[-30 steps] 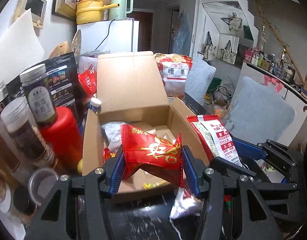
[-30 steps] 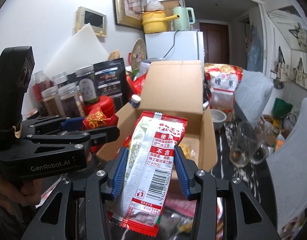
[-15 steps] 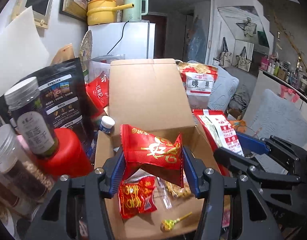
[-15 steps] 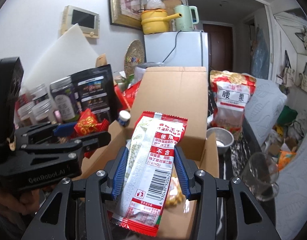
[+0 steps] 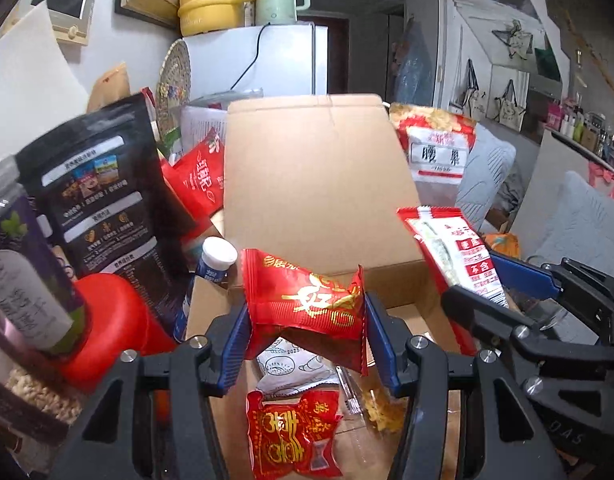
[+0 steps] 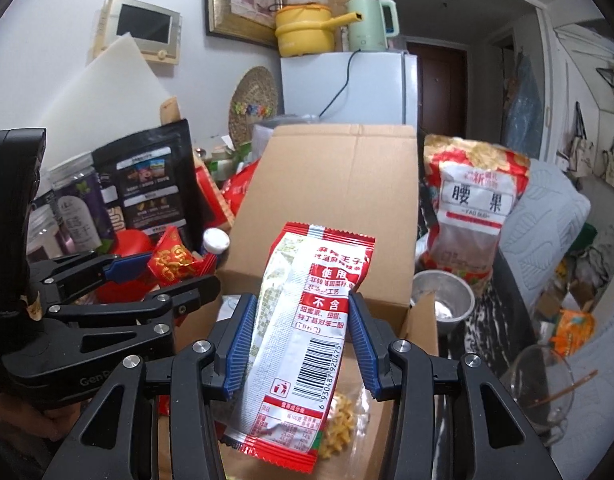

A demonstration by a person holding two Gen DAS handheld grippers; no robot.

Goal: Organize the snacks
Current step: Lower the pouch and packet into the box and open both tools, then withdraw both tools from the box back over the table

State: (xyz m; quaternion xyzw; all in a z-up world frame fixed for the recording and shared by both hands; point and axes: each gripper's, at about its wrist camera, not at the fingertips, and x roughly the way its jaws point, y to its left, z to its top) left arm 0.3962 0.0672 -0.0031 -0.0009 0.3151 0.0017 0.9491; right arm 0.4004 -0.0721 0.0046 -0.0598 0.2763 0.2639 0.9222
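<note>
Cardboard box (image 5: 319, 184) looms nearer; both packets now above it

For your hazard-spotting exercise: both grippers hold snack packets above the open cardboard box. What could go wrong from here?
1. The left gripper and right gripper are close together over one cardboard box; they might collide.
2. The long red-and-white packet is pinched mid-length, so it may snag the box wall.
3. The small white-capped bottle stands by the box rim and could be knocked.
</note>
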